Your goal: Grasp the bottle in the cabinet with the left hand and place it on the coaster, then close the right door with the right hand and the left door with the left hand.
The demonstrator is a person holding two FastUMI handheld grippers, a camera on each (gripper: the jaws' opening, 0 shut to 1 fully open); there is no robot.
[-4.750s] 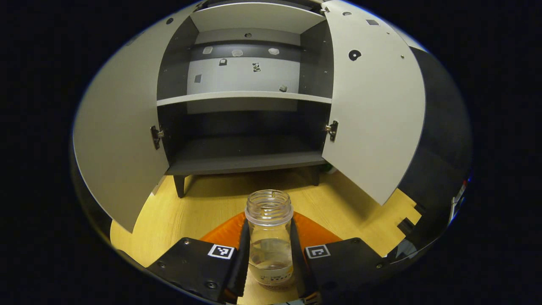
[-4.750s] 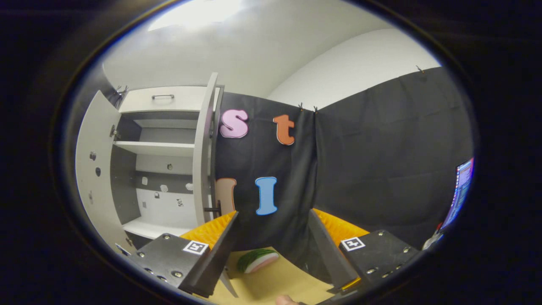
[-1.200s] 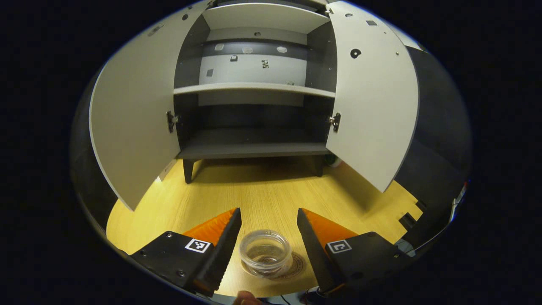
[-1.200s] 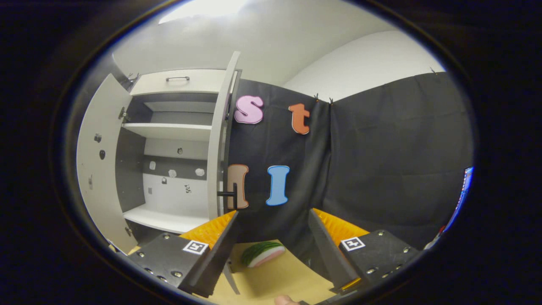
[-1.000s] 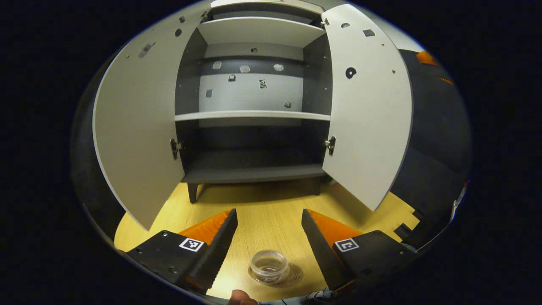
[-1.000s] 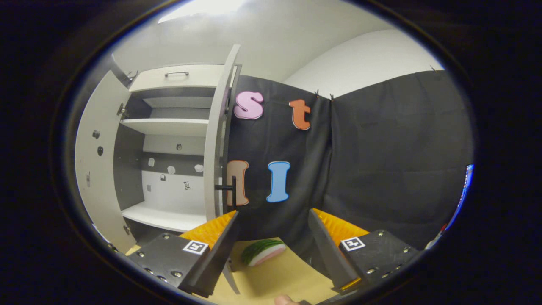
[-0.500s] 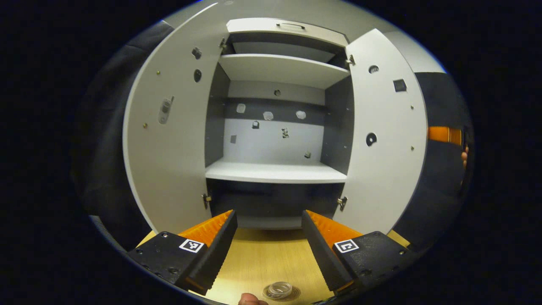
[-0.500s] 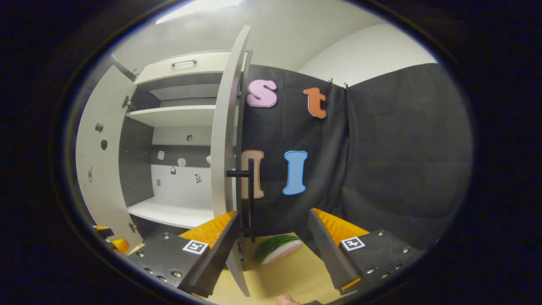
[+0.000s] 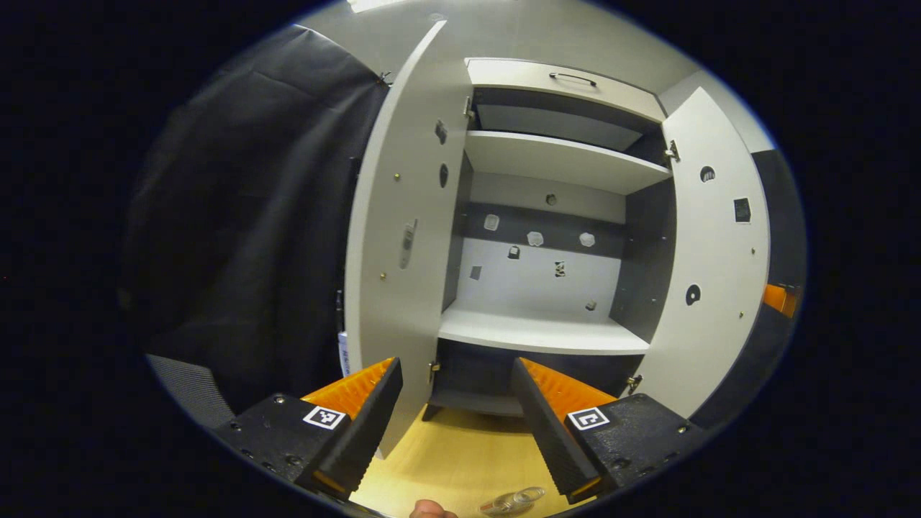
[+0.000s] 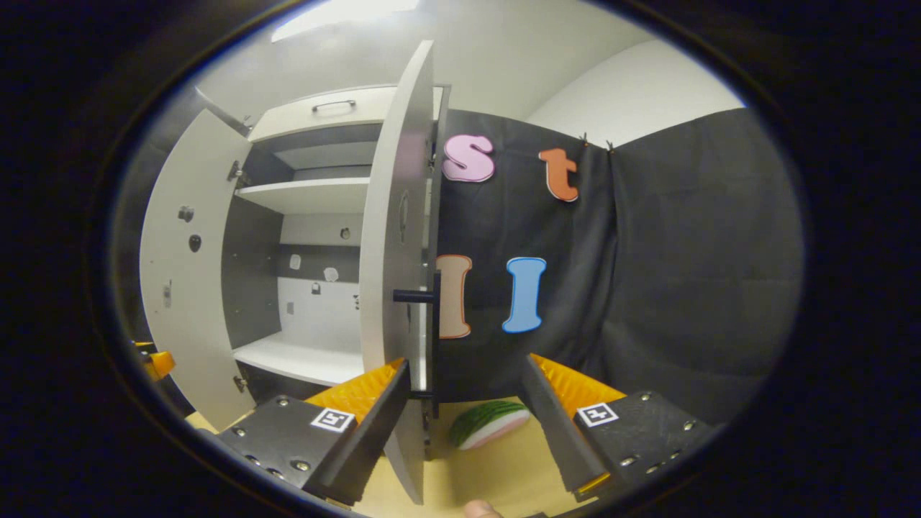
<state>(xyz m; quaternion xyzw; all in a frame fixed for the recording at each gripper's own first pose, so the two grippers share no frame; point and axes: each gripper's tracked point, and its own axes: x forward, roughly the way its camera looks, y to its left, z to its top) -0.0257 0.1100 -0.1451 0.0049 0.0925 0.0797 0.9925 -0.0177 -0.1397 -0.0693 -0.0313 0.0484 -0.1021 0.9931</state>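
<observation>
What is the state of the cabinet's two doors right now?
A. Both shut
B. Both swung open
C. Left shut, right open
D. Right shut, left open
B: in the left gripper view the left door and right door both stand swung out from the cabinet, leaving its shelves in plain sight.

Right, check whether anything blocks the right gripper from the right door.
Nothing visible does. The right gripper, jaws open, faces the right door edge-on; the watermelon slice lies low, beyond the door.
</observation>
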